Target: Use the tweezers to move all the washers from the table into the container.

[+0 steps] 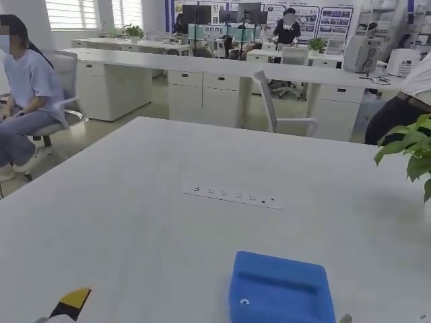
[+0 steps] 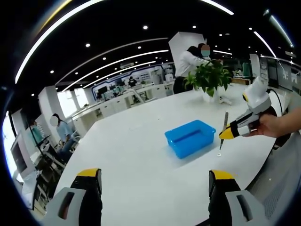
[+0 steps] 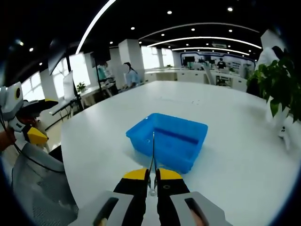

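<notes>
Pickup step, we judge: right gripper clamped on tweezers, left gripper spread, empty. Next, pinch washer at four o'clock of container.

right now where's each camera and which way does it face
Head view: on the headset, facing across the white table; a hand-held gripper's yellow tip bottom left.
Left gripper view: on the left hand-held gripper, jaws open, facing the blue plastic container.
Right gripper view: on the right hand-held gripper, shut on thin metal tweezers, facing the container.
Shared: the container, in all three.
</notes>
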